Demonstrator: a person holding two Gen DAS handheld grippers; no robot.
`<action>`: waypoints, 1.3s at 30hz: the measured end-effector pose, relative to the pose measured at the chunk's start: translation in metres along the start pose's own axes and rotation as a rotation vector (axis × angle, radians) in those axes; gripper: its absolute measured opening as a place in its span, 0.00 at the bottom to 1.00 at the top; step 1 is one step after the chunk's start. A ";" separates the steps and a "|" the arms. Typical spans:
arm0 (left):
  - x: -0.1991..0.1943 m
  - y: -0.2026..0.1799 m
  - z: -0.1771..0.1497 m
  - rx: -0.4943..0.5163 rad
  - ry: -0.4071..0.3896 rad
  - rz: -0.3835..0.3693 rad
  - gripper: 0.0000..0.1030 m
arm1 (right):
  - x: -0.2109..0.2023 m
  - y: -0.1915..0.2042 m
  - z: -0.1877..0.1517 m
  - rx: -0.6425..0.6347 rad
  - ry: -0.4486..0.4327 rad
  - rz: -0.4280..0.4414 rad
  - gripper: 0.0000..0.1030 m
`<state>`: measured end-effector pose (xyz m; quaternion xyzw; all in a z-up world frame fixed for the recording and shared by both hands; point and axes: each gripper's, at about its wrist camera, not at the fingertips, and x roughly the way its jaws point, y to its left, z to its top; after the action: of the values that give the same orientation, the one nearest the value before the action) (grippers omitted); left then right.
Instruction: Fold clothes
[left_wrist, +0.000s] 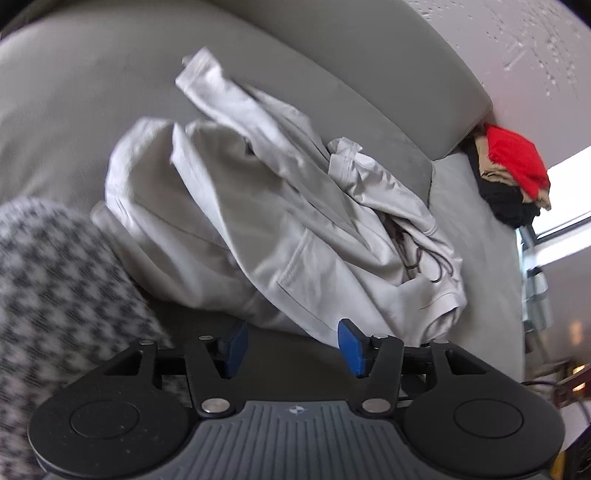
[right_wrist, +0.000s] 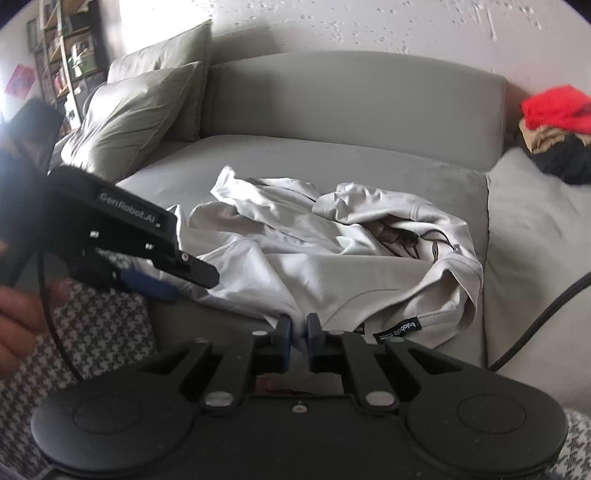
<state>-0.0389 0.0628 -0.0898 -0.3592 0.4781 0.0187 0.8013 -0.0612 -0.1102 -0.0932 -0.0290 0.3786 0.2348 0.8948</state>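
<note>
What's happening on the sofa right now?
A person is working on a crumpled pale grey garment lying on the grey sofa. The right gripper is shut on a fold at the garment's near edge. The left gripper is open with nothing between its pads, poised at the garment's other near edge. A pile of red and black clothes sits on the sofa's far end.

A home living room: grey sofa (right_wrist: 332, 155) with cushions (right_wrist: 140, 110), crowded bookshelf (right_wrist: 66, 48) behind, clothes pile (right_wrist: 554, 133) on the seat.

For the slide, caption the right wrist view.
Right gripper pinches the crumpled garment on the sofa; left gripper hovers open beside it.
</note>
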 end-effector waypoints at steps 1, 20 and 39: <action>0.003 0.002 0.001 -0.025 0.000 -0.008 0.50 | 0.000 -0.002 0.001 0.017 -0.001 0.007 0.09; 0.015 0.007 0.033 0.053 -0.028 0.000 0.02 | -0.005 -0.012 0.005 0.106 -0.016 0.038 0.11; -0.101 -0.005 0.021 0.211 -0.321 0.067 0.00 | -0.006 -0.123 0.039 0.499 -0.071 -0.097 0.52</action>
<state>-0.0760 0.1030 -0.0017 -0.2494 0.3550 0.0520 0.8995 0.0154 -0.2126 -0.0763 0.1828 0.3914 0.0920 0.8972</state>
